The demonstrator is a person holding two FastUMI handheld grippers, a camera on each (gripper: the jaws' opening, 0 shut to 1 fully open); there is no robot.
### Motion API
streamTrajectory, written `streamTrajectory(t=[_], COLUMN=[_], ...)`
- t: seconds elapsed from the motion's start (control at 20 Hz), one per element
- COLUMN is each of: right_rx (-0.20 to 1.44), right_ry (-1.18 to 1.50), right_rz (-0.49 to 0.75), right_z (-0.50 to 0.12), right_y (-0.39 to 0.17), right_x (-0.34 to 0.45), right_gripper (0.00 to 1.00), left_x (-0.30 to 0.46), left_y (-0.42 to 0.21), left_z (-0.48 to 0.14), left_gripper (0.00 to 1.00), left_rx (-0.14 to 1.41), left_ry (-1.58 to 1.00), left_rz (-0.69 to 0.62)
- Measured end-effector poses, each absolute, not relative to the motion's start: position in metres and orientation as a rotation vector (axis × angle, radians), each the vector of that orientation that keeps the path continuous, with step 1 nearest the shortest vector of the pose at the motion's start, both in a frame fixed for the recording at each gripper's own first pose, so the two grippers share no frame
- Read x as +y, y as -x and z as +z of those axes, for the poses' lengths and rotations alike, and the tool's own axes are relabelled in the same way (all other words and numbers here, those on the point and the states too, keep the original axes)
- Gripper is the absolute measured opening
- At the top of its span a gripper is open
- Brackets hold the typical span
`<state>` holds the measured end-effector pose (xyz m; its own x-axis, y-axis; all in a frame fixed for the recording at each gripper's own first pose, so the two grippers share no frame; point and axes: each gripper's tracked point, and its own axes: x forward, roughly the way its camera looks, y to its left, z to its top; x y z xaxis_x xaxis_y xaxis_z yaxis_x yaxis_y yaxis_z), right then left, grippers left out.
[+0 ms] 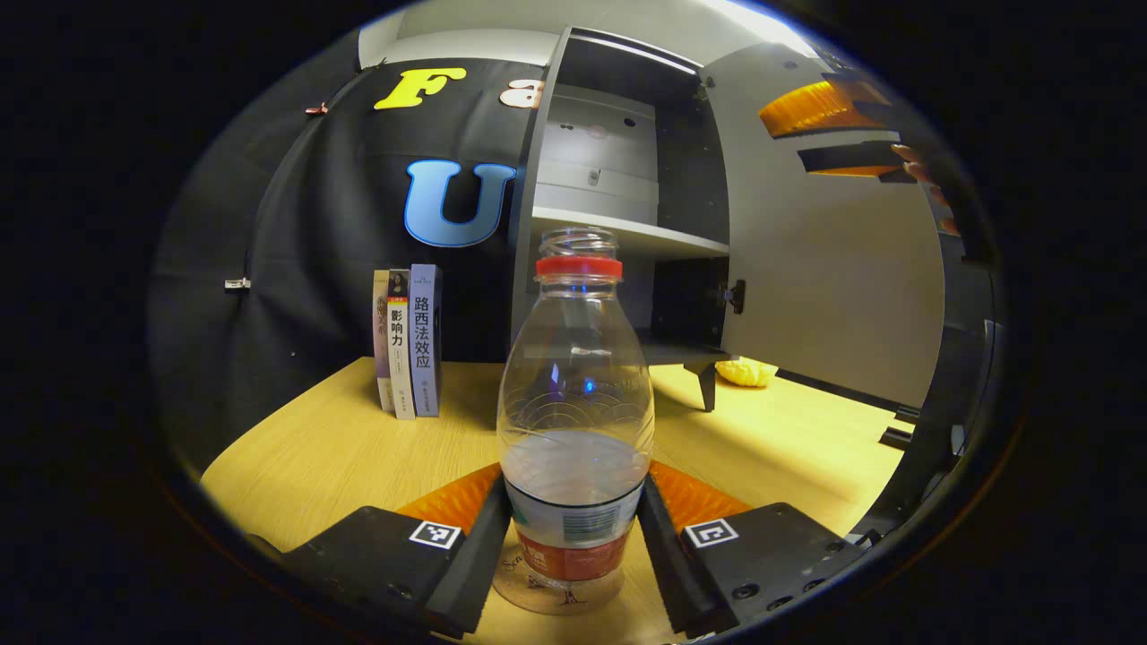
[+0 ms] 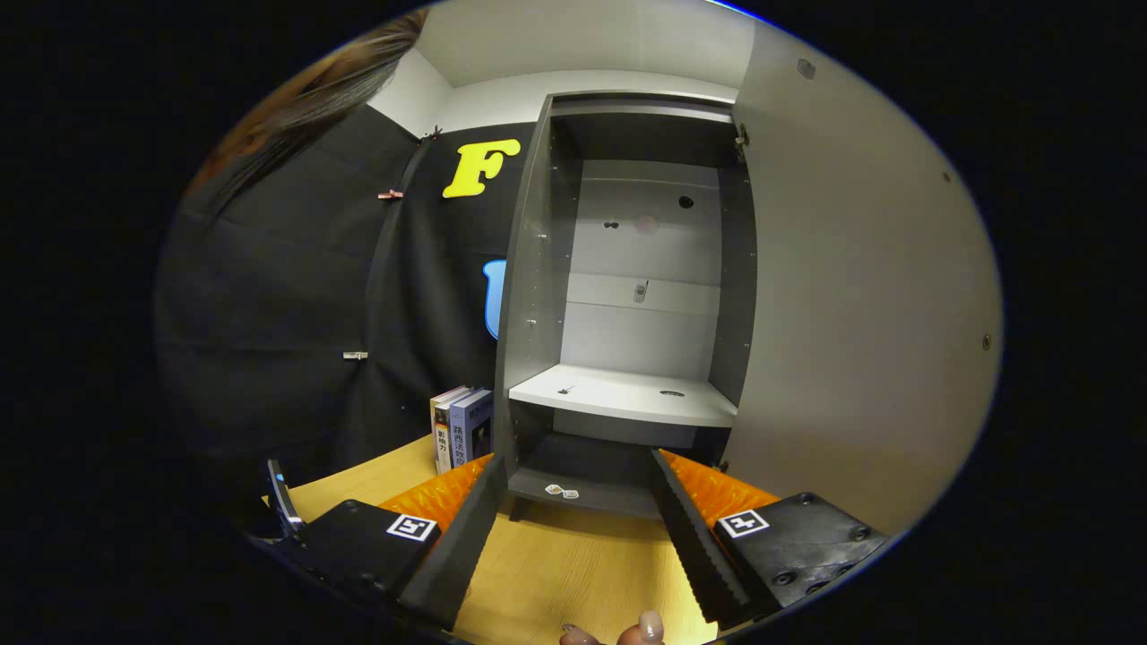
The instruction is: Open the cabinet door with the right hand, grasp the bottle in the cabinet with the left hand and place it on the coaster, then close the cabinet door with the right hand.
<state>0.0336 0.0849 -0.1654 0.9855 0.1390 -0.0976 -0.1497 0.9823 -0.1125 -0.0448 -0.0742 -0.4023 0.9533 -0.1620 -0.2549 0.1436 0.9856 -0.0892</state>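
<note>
**Jaws flank bottle on coaster**

Left gripper [image 1: 573, 546] has its jaws close on both sides of the bottle [image 1: 575, 421], contact uncertain; the bottle stands upright on the coaster [image 1: 560, 598] on the surface [image 1: 332, 448], books [image 1: 409, 340] behind. Right gripper [image 2: 573, 537] jaws gape wide before the cabinet [image 2: 627, 394], its door [image 2: 851, 313] swung open.

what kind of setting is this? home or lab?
Likely a staged recording booth, not a home: black cloth wall behind a wooden table, a small open cabinet with bare shelves, and a few books as props.
</note>
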Motion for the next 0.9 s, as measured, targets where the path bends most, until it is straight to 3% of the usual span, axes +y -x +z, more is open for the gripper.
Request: streamTrajectory(t=[0.25, 0.45, 0.5, 0.55, 0.6, 0.9], right_rx=[0.141, 0.174, 0.186, 0.192, 0.193, 0.198], right_ry=[0.077, 0.055, 0.072, 0.091, 0.106, 0.158], right_rz=[0.122, 0.113, 0.110, 0.111, 0.114, 0.091], right_z=[-0.175, -0.182, -0.185, -0.186, -0.185, -0.178], right_y=[-0.031, -0.029, -0.027, -0.025, -0.023, -0.019], right_x=[0.067, 0.062, 0.061, 0.060, 0.061, 0.054], right_gripper=[0.98, 0.98, 0.98, 0.98, 0.98, 0.98], left_x=[-0.071, -0.072, -0.071, -0.069, -0.070, -0.078], left_y=[0.048, 0.046, 0.045, 0.044, 0.044, 0.042], left_z=[-0.403, -0.414, -0.415, -0.413, -0.411, -0.383], left_gripper=[0.79, 0.80, 0.82, 0.92, 0.95, 0.95], left_rx=[0.226, 0.294, 0.305, 0.305, 0.300, 0.260], left_ry=[0.008, 0.019, 0.017, 0.010, 0.008, -0.005], left_rz=[-0.153, -0.160, -0.157, -0.146, -0.148, -0.169])
